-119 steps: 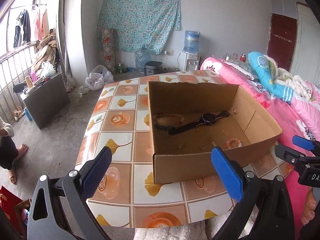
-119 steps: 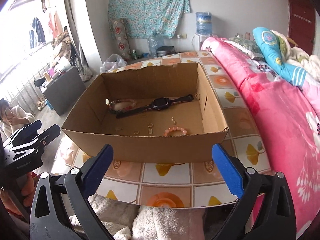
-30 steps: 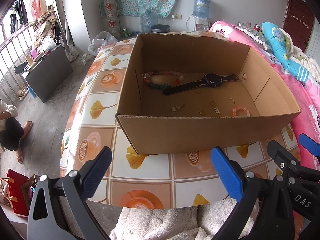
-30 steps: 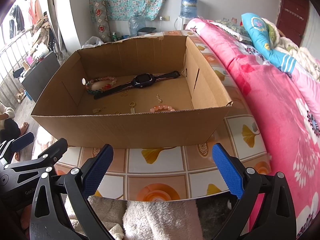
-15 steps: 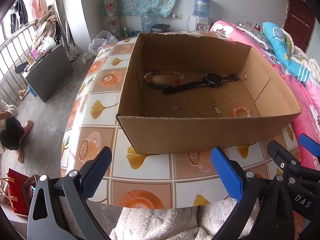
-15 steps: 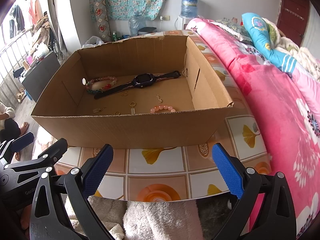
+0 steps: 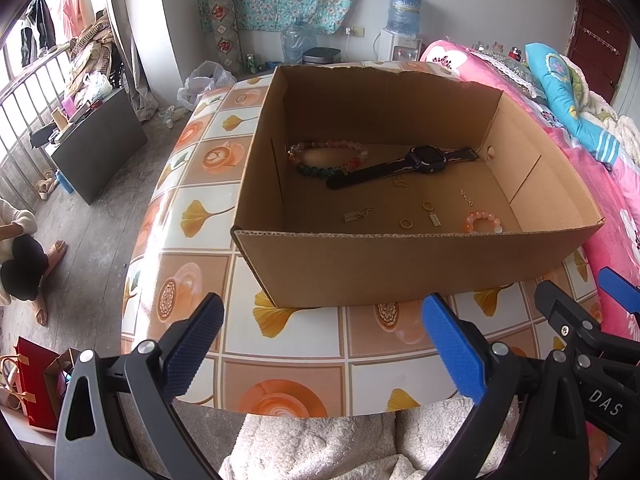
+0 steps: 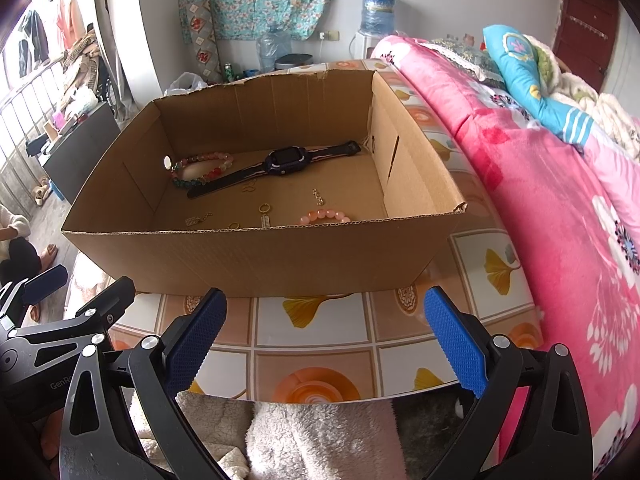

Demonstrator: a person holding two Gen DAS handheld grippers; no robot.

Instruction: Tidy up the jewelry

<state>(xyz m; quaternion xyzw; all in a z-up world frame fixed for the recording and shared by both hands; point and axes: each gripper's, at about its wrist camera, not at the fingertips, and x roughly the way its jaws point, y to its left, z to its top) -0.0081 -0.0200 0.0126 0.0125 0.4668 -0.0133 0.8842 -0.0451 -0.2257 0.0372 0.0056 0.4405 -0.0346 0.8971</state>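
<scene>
Cardboard formed the open box (image 7: 400, 268), which sat on the tiled table (image 7: 192, 216) with the jewelry loose on its floor. Both grippers hung short of the near wall, over the table's near edge. The left gripper (image 7: 320, 344) was spread wide and held nothing; the right gripper (image 8: 326, 340) was likewise spread and empty.

Contents: a black watch (image 7: 424, 160) lay flat toward the far wall. Its long axis ran diagonally, one strap end pointing to the far right corner, the other to the near left, where it touched or overlay a multicolour bead bracelet (image 7: 326, 158). A pink bead bracelet (image 8: 324, 216) lay just behind the near wall, right of centre. Small gold rings (image 7: 406, 223), charms and a short chain (image 7: 466, 197) were scattered between, apart from one another.

Risks, as judged:
- The near wall stood between the fingers and the pieces. A low approach could strike it and shove the light box across the smooth table.
- The watch strap and the multicolour bracelet lay together. A grip taken at that end could lift both or drag the beads.
- The small gold pieces lay flat on the floor. Broad pads could slip off them or flick them into a corner.
- The pink bracelet sat close under the near wall, leaving little room for a finger on that side.
</scene>
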